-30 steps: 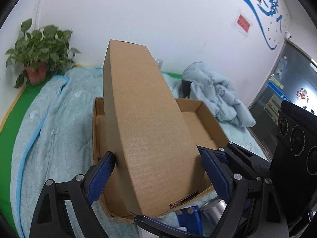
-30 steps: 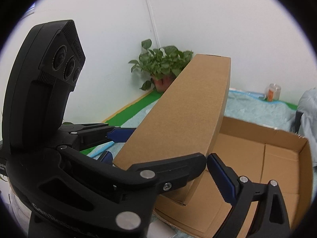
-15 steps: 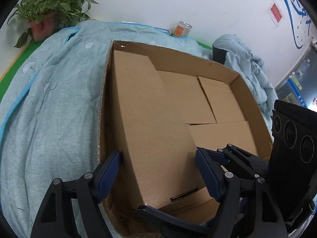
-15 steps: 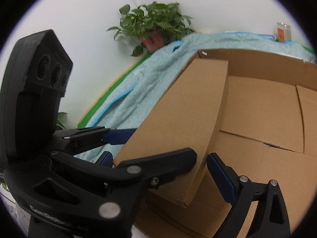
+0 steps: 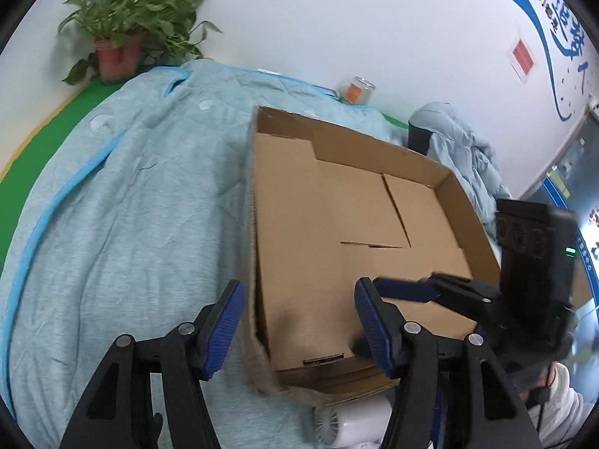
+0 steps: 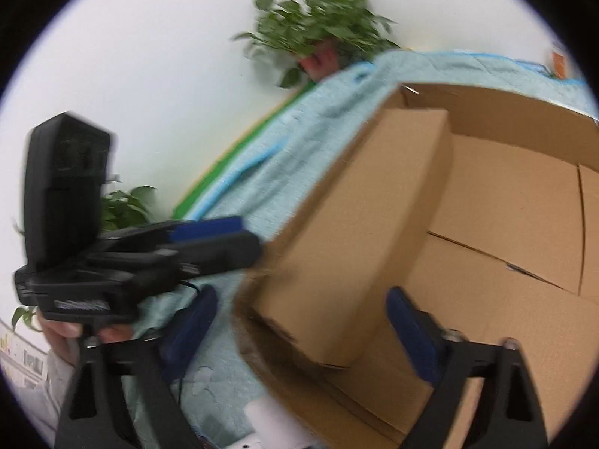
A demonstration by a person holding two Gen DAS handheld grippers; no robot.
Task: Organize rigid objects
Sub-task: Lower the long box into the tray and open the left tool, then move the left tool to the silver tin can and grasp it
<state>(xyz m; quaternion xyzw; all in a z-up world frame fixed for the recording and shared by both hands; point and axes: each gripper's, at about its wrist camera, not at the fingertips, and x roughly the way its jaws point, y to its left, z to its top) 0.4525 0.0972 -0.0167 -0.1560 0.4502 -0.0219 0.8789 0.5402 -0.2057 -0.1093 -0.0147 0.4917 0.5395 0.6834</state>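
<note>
A long brown cardboard box (image 5: 295,243) lies flat inside a big open carton (image 5: 374,142), along its left wall. My left gripper (image 5: 297,325) hovers at the box's near end. One blue pad is outside the carton wall and the other is over the carton floor. Its jaws are closing and neither pad touches the box. In the blurred right wrist view the long box (image 6: 367,224) sits in the carton (image 6: 505,112). My right gripper (image 6: 301,333) straddles its near corner, jaws closing, with gaps at both pads. Each gripper shows in the other's view.
The carton rests on a pale blue blanket (image 5: 131,205) over a green surface. A potted plant (image 5: 119,48), an orange jar (image 5: 357,89) and a crumpled pale blue jacket (image 5: 460,149) stand along the white wall. A white roller-like item (image 5: 352,422) lies by the carton's near corner.
The long box has come down from a steep tilt to lie flat in the carton. Both grippers sank with it, drew back from its end, and their jaws have narrowed.
</note>
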